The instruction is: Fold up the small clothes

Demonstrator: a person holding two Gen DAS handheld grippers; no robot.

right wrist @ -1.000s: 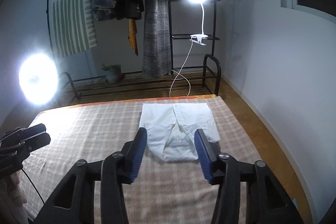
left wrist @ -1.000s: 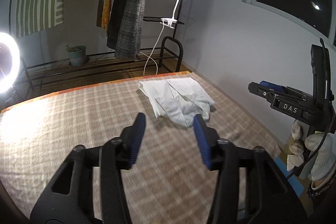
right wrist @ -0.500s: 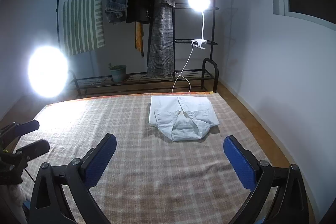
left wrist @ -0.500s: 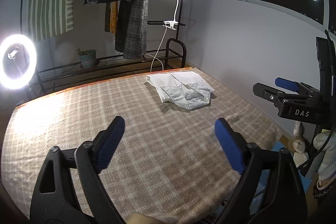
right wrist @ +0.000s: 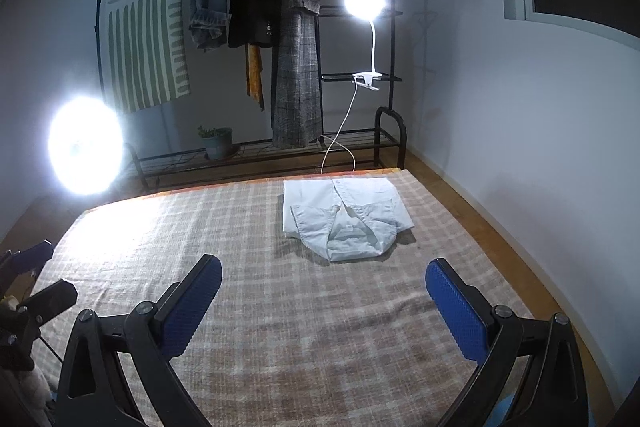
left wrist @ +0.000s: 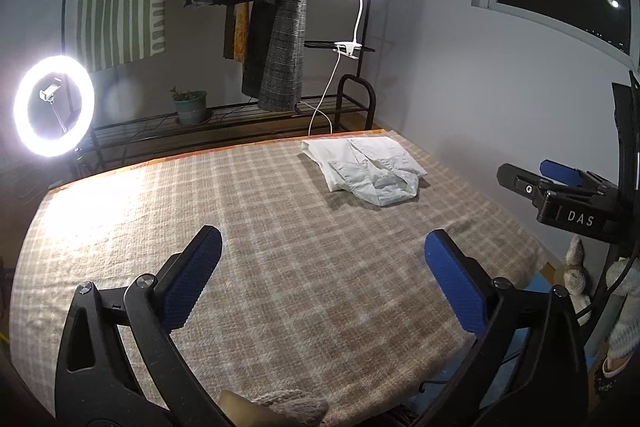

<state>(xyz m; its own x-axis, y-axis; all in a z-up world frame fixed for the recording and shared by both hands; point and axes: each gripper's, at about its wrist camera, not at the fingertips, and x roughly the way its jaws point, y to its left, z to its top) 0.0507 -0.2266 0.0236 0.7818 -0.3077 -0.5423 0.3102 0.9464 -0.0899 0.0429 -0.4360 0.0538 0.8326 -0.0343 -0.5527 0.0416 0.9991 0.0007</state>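
You backed both tools off: left tool [left wrist: 322, 277] & right tool [right wrist: 323, 293] jaws just opened wide, nothing held. Folded shirt [right wrist: 344, 219] sat at bed's [right wrist: 280, 327] far edge, well clear. Fold looked done imo.

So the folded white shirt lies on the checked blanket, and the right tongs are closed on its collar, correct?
Not quite. The folded white shirt does lie on the checked blanket, but the right tongs are wide open and hold nothing, well short of it; the right wrist view shows this.
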